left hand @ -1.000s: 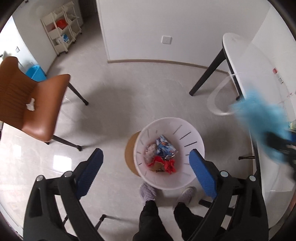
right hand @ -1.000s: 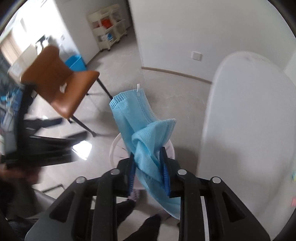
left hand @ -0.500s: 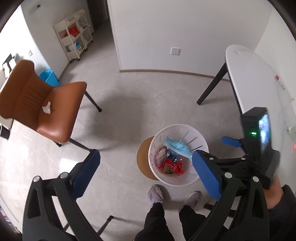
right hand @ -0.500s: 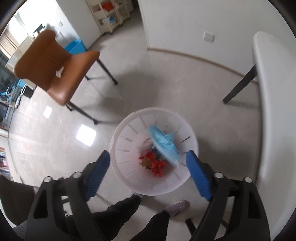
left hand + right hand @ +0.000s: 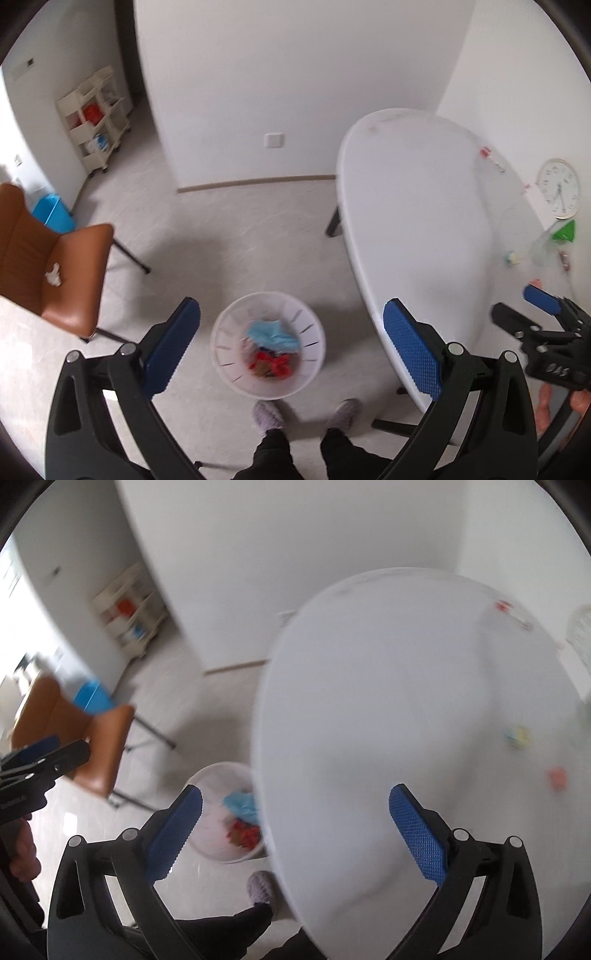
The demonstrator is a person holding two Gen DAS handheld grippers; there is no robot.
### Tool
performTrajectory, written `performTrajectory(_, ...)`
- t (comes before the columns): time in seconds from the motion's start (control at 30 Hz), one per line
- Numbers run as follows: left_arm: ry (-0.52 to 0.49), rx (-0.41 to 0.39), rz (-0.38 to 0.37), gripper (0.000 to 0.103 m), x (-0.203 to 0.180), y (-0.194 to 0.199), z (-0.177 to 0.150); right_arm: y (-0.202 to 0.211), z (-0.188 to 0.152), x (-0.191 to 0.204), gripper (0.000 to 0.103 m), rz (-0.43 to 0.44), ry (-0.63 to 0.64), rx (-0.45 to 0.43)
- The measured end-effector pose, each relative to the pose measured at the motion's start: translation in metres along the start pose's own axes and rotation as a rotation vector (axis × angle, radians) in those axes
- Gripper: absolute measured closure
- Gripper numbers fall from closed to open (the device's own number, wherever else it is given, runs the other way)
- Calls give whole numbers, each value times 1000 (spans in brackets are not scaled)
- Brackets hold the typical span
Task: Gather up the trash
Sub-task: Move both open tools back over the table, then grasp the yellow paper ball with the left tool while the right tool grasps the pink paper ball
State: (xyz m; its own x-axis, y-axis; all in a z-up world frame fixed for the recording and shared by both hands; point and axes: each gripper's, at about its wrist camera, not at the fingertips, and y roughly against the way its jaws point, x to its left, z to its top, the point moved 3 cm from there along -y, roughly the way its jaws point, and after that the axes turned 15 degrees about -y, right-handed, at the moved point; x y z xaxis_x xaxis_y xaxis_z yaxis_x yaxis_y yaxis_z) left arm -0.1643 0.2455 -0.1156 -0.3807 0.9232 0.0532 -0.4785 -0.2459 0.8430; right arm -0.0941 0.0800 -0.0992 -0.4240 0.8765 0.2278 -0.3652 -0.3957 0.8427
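We hold both claws above the floor, and both are spread wide with nothing between their blue pads. The left claw [image 5: 291, 347] looks down at the white bin [image 5: 268, 354], which stands on the floor just beside the edge of the white desk [image 5: 424, 229], in front of our two slippers [image 5: 269, 414]. Inside the bin the blue face mask [image 5: 272, 334] lies on top of red and brown wrappers [image 5: 271, 363]. The jaws of the right claw [image 5: 295, 827] have just been opening, and no thing is between them; this claw points mostly at the desk top, and its view is blurred. On the far right part of the desk we see more small pieces: a green thing [image 5: 563, 230] beside a clear plastic piece [image 5: 545, 251], a small yellow and blue scrap [image 5: 512, 257], and a small pink bit [image 5: 557, 776] that we cannot identify. A round clock [image 5: 558, 187] lies near the desk's back edge. On the seat of the brown chair [image 5: 74, 280] lies a crumpled white tissue [image 5: 53, 275], well apart from the bin.
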Motion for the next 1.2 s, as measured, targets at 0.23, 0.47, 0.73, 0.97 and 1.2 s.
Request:
performTrajectory(0.23, -88, -15, -24, 8, -54, 4, 19, 33, 3, -70, 3, -65, -125, -63)
performTrajectory(0.47, -146, -11, -36, 8, -93, 5, 26, 43, -5, -111, 3, -84, -186, -81)
performTrajectory(0.73, -214, -6, -45, 8, -142, 0, 41, 51, -3, -157, 3, -109, -242, -92)
performTrajectory(0.97, -362, -23, -139, 8, -231, -26, 69, 51, -3, -231, 3, -182, -332, -88)
performTrajectory(1.2, -494, -18, -258, 8, -347, -75, 105, 38, 4, -308, 3, -257, -407, -84)
